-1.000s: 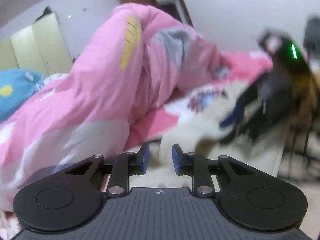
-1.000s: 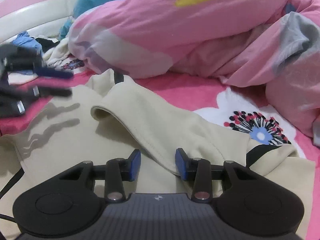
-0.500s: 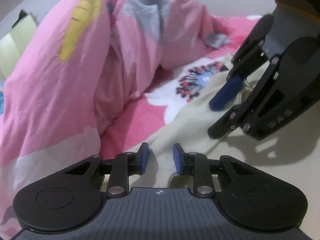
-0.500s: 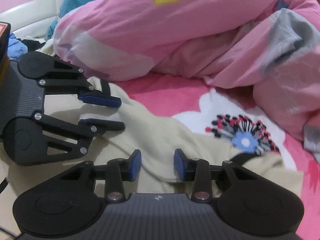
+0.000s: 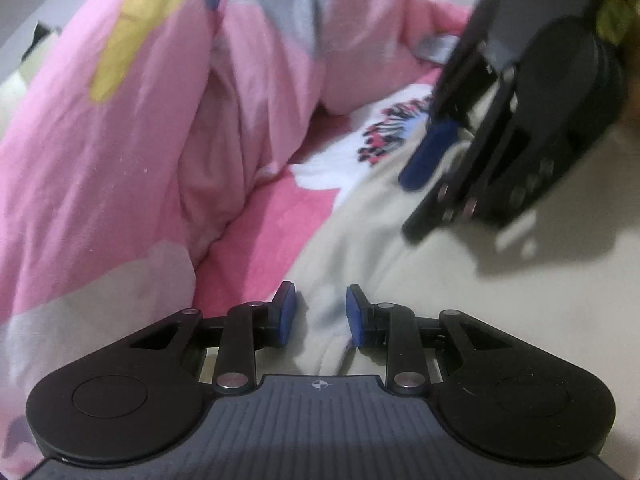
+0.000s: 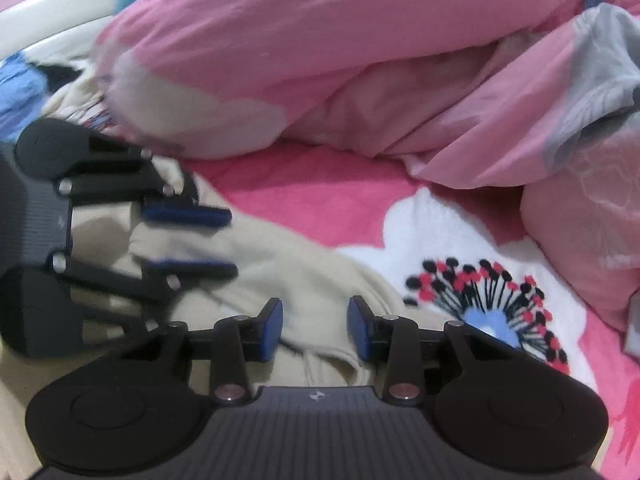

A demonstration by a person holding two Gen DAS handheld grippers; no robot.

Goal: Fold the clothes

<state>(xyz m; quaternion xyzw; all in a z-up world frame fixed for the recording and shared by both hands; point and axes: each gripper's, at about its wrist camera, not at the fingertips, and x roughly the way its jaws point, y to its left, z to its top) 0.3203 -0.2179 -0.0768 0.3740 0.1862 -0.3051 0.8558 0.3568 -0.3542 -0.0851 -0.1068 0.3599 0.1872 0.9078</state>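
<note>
A cream garment (image 5: 440, 280) lies spread on the bed, with a raised fold (image 6: 304, 276) running across it. My left gripper (image 5: 320, 314) is low over the garment's edge, open, with a ridge of cream cloth between its blue pads. My right gripper (image 6: 316, 328) is also open and straddles the fold near a hem. Each gripper shows in the other's view: the right gripper (image 5: 424, 184) points down at the cloth at upper right, and the left gripper (image 6: 192, 240) comes in from the left, its jaws apart. The two are close together.
A bulky pink duvet (image 6: 320, 60) with yellow and grey patches is heaped just behind the garment. The pink bedsheet (image 6: 320, 204) has a white flower print (image 6: 480, 300). Blue and dark clothes (image 6: 16, 88) lie at far left by a white headboard (image 6: 60, 8).
Both grippers have dropped lower and closer to the cream garment and to each other. The gap between each pair of fingers looks the same as before.
</note>
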